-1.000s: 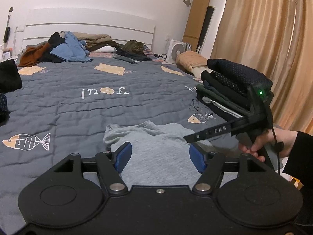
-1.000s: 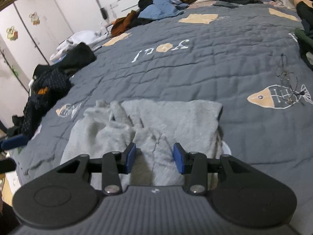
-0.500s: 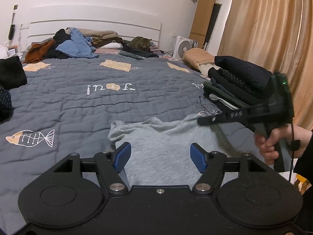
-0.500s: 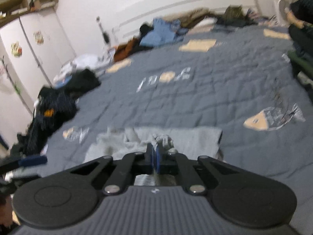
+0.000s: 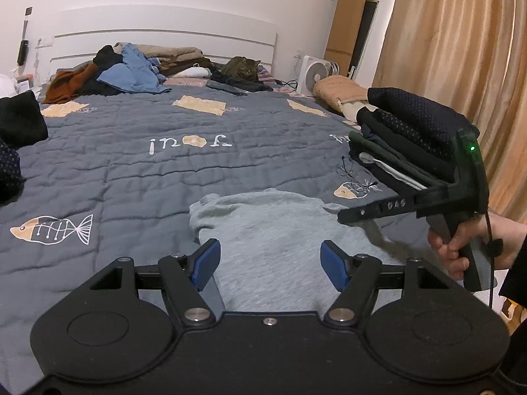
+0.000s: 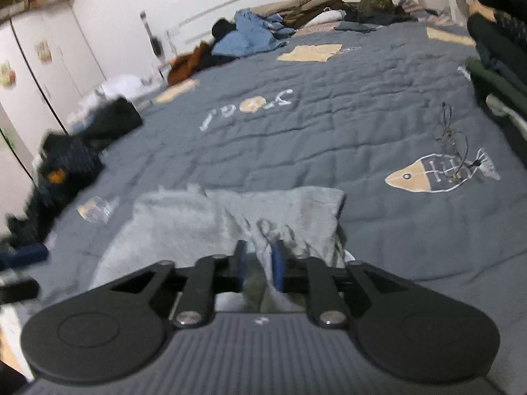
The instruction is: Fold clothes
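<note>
The grey sweater lies flat on the quilt right in front of me. My left gripper hangs over its near part with jaws wide, the cloth below them and not touched. My right gripper has narrow, opening jaws; a raised fold of the sweater stands between the pads, which seem apart from it.

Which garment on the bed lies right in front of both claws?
The light grey top, spread flat on the quilt; the other clothes sit heaped by the headboard or stacked at the bed's edge.
</note>
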Tool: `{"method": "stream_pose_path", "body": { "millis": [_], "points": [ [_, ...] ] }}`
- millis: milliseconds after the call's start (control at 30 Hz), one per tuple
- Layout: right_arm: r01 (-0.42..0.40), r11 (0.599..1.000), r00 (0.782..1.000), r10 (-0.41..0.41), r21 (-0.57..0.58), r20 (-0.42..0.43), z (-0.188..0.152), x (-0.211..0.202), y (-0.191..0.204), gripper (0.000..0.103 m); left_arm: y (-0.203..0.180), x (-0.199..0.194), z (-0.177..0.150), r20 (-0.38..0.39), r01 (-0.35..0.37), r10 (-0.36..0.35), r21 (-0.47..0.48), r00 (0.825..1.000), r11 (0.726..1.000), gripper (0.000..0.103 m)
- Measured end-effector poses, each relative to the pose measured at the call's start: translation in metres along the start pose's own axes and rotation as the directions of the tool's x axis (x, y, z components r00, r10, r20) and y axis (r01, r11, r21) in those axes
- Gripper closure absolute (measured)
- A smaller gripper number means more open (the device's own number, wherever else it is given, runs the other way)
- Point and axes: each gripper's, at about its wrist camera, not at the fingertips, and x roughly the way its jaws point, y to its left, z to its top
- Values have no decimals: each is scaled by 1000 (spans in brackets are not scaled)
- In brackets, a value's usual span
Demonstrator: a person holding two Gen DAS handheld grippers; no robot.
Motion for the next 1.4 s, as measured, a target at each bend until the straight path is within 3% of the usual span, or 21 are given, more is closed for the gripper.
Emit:
{"method": "stream_pose_path", "body": {
  "millis": [67, 167, 267, 333, 400, 567, 667, 800, 900, 1000, 1133, 1167, 1200, 1233, 1267, 1300, 1400],
  "points": [
    [-42, 997, 999, 41, 64, 21, 1, -1, -7, 57, 0, 2, 0, -3, -4, 4, -1, 1000, 1000, 35],
    [-64, 991, 998, 64, 115, 5, -3, 4, -12, 55, -1, 3, -1, -7, -9, 9, 1, 1000, 1000, 35],
    [-28, 996, 998, 32, 86, -46, -8, 12, -8, 56, -1, 5, 0, -8, -13, 13, -1, 1000, 1000, 35],
    [-11, 997, 999, 15, 75, -41, -11, 11, -6, 68, -1, 5, 0, -7, -18, 18, -2, 1000, 1000, 35],
    [-6, 997, 999, 9, 74, -36, -11, 8, -3, 99, -1, 6, 1, -7, -24, 24, -5, 1000, 1000, 35],
    [-90, 995, 996, 90, 29, 22, -7, -15, 16, 100, 1, 14, 3, -9, -30, 29, -28, 1000, 999, 35],
    [-157, 987, 987, 158, -28, 38, -5, -28, 33, 100, 5, 20, 5, -6, 3, -4, -96, 1000, 995, 35],
    [-210, 972, 976, 215, -106, 34, -11, -42, 55, 100, 15, 31, 8, 14, 127, -128, -275, 992, 953, 35],
    [-231, 959, 972, 236, -163, 14, -19, -47, 67, 100, 20, 45, 4, 18, 198, -209, -407, 978, 892, 29],
    [-247, 950, 968, 250, -190, -9, -27, -46, 73, 100, 20, 63, -1, 1, 220, -253, -496, 968, 840, 29],
    [-265, 937, 964, 264, -227, -36, -36, -46, 79, 100, 15, 77, -5, -19, 211, -256, -508, 966, 835, 31],
    [-269, 932, 963, 267, -243, -43, -38, -46, 81, 100, 14, 79, -6, -22, 202, -247, -507, 969, 838, 34],
    [-271, 927, 962, 268, -261, -47, -40, -47, 84, 100, 13, 82, -7, -31, 191, -239, -504, 970, 842, 48],
    [-273, 921, 962, 269, -278, -52, -41, -48, 86, 99, 13, 85, -8, -44, 180, -232, -499, 972, 847, 72],
    [-274, 915, 961, 270, -295, -56, -43, -50, 88, 99, 13, 89, -9, -62, 159, -217, -497, 974, 853, 83],
    [-269, 917, 963, 264, -296, -59, -43, -51, 88, 99, 14, 92, -11, -84, 129, -195, -499, 977, 857, 89],
    [-247, 930, 968, 248, -271, -29, -33, -62, 75, 96, 19, 92, -13, -97, 96, -168, -510, 981, 855, 93]
  ]
}}
